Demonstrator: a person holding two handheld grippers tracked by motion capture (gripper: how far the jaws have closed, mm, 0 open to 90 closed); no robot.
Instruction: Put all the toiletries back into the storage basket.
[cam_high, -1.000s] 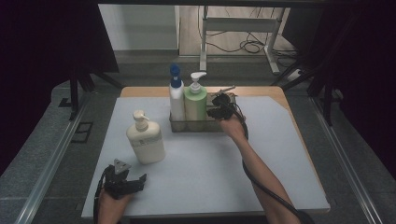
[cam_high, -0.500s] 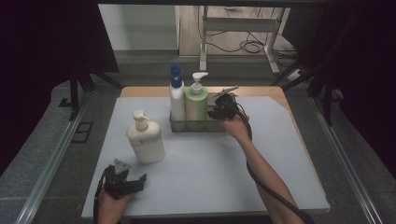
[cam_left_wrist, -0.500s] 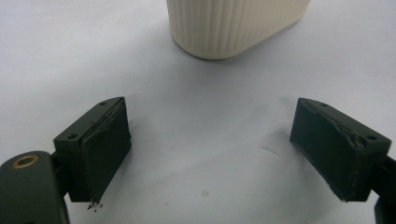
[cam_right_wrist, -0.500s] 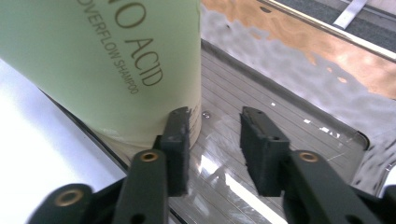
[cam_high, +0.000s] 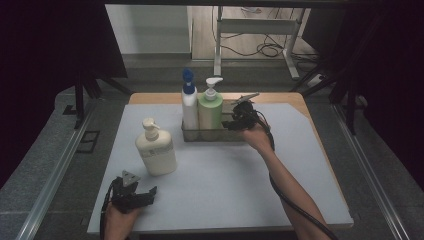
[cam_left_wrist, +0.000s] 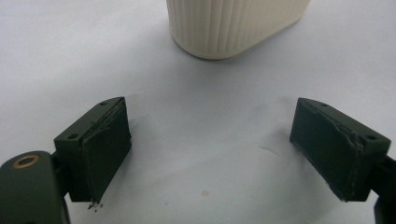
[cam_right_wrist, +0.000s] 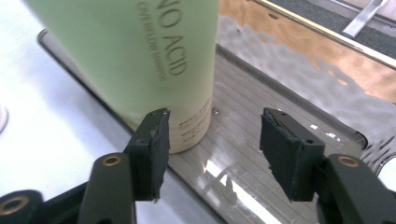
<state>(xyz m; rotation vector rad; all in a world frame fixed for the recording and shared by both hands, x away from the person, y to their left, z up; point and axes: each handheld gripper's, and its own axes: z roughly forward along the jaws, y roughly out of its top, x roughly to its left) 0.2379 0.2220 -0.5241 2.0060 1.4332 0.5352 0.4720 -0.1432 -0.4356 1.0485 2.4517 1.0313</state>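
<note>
While the right gripper (cam_right_wrist: 212, 154) is hanging over the clear tray (cam_right_wrist: 280, 140), its jaws have just been opening and are now standing about half apart with nothing between them. One pad is sitting just beside the lower wall of the green pump bottle (cam_right_wrist: 140, 60), close to it but not pressing on it, and the other is hovering over the bare ribbed floor of the tray. In the high view this right gripper (cam_high: 235, 120) is hanging at the right-hand part of the tray (cam_high: 202, 136), with the person's forearm reaching in from the bottom right and a cable trailing along it. Within the tray the green pump bottle (cam_high: 210, 107) is standing upright, and the white bottle with the blue cap (cam_high: 189, 102) is standing upright just beside it on its left, the two seeming to touch.

Nearer the person, the left gripper (cam_left_wrist: 212, 163) is resting low over the white tabletop (cam_left_wrist: 56, 56) with its jaws spread wide and empty. Ahead of them the cream pump bottle (cam_left_wrist: 233, 25) is standing, its ribbed base near the jaws but apart from them. From above, the left gripper (cam_high: 147, 192) is lying near the front left edge of the tabletop (cam_high: 235, 185), and the cream pump bottle (cam_high: 156, 150) is standing upright outside the tray, to its front left.
</note>
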